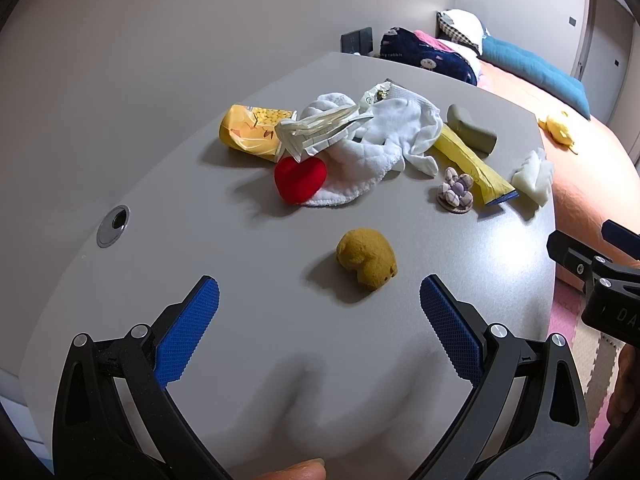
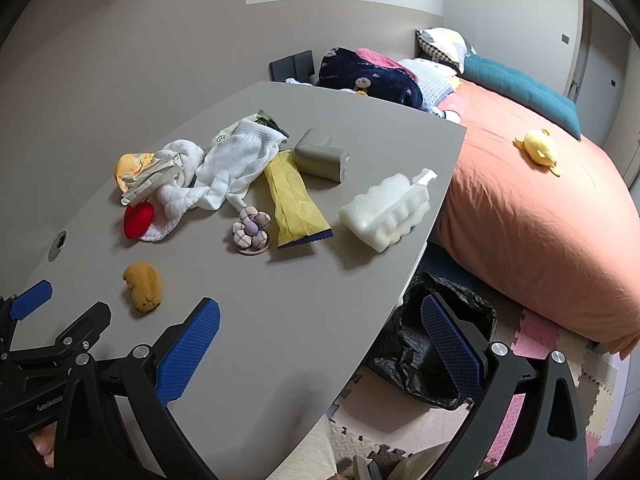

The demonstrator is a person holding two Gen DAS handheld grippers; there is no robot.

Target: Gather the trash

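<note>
On the grey table (image 1: 248, 264) lie a yellow snack bag (image 1: 250, 130), a crumpled white wrapper (image 1: 316, 130), a long yellow packet (image 1: 472, 162) and a white foam block (image 1: 532, 176). They also show in the right wrist view: snack bag (image 2: 130, 166), wrapper (image 2: 150, 182), yellow packet (image 2: 294, 200), foam block (image 2: 386, 210). A bin with a black bag (image 2: 424, 356) stands on the floor by the table's right edge. My left gripper (image 1: 319, 300) is open and empty above the near table. My right gripper (image 2: 320, 320) is open and empty over the table's edge.
Other items on the table: a brown plush (image 1: 368, 258), red heart (image 1: 300, 180), white cloths (image 1: 384, 136), fabric flower (image 1: 456, 194), grey block (image 1: 472, 130). An orange bed (image 2: 532, 220) with a yellow toy (image 2: 538, 150) stands to the right. Foam mats cover the floor.
</note>
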